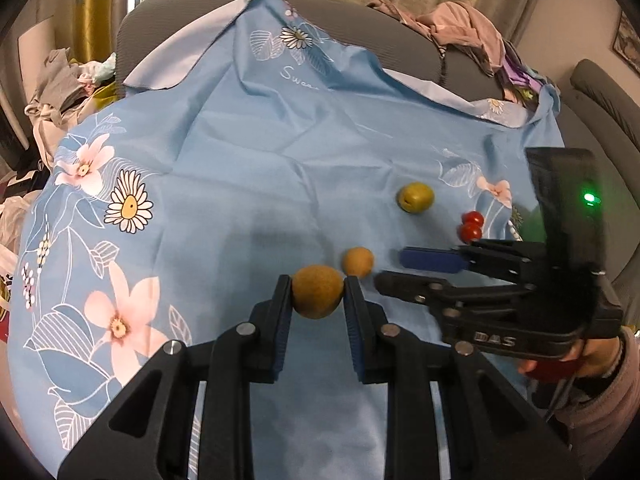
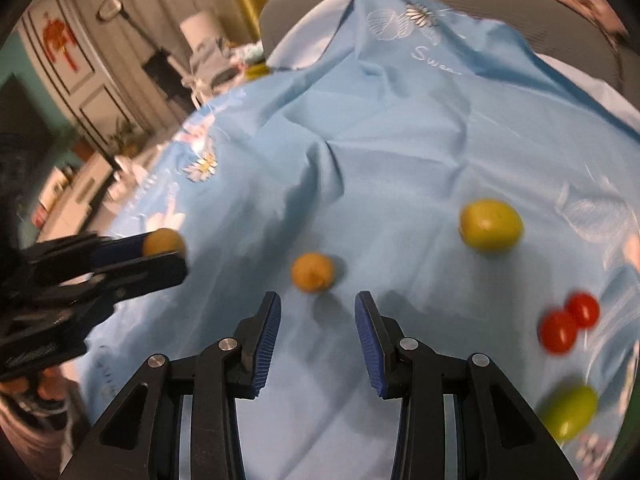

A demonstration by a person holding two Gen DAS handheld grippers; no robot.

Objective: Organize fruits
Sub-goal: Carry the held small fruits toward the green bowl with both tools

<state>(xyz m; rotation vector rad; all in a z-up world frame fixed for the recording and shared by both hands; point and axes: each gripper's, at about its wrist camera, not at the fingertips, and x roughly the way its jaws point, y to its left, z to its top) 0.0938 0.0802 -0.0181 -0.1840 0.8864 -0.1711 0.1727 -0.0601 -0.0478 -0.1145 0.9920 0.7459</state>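
My left gripper (image 1: 317,284) is shut on a round brown fruit (image 1: 317,291) and holds it over the blue flowered cloth (image 1: 240,152); it also shows in the right wrist view (image 2: 163,241). A second brown fruit (image 1: 358,262) (image 2: 313,272) lies on the cloth just ahead of my right gripper (image 2: 318,302), which is open and empty. A yellow-green fruit (image 1: 416,197) (image 2: 490,224) lies further back. Two red tomatoes (image 1: 471,226) (image 2: 568,322) lie touching each other at the right. A green fruit (image 2: 570,412) lies at the near right.
The cloth covers a table in front of a grey sofa (image 1: 168,12). Clothes (image 1: 460,28) are piled on the sofa back and more clothes (image 1: 68,80) lie at the left. A grey chair (image 1: 604,92) stands at the right.
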